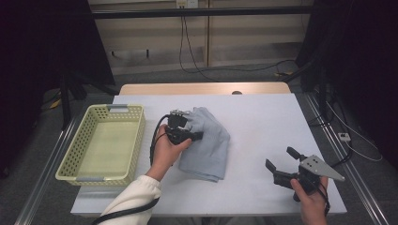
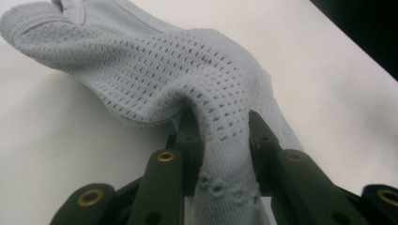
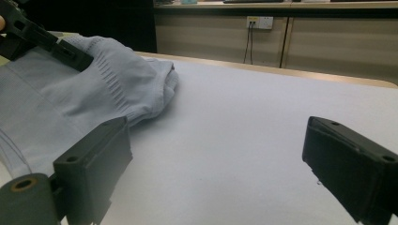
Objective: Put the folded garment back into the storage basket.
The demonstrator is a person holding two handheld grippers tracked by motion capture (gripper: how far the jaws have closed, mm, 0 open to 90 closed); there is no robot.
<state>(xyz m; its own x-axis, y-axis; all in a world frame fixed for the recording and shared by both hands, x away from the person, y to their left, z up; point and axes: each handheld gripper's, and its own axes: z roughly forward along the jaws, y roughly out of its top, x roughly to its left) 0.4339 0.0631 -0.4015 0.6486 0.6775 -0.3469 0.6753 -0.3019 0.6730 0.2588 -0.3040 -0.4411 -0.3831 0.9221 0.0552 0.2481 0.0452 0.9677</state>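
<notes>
- Nearest the high camera, at 6 o'clock, a white sleeve (image 1: 136,194) enters from the bottom edge; the left forearm angles up toward 1 o'clock, with the hand wrapped around the left gripper (image 1: 190,125).
- Left gripper clenched on a fold of the grey garment (image 2: 187,75); in the left gripper view a ridge of perforated knit is pinched up between the two black jaws.
- Grey garment lies folded at the centre of the table, its far end lifted slightly at the gripper, the rest flat on the surface.
- Right hand (image 1: 312,201) sits at 5 o'clock near the table's front edge, gripper pointing toward 10 o'clock.
- Right gripper (image 1: 281,159) released: jaws stand wide apart with bare tabletop between them, well apart from the garment.
- Table (image 1: 263,122) covered in a pale, plain sheet; a wooden edge shows at 12 o'clock.
- Yellow basket (image 1: 89,136) with a perforated wall stands at 9 o'clock, just beside the garment.
- Room beyond: grey floor, beige wall panels, a wall socket (image 3: 259,21) with black cables (image 1: 187,51) hanging down, dark curtains at both sides.
</notes>
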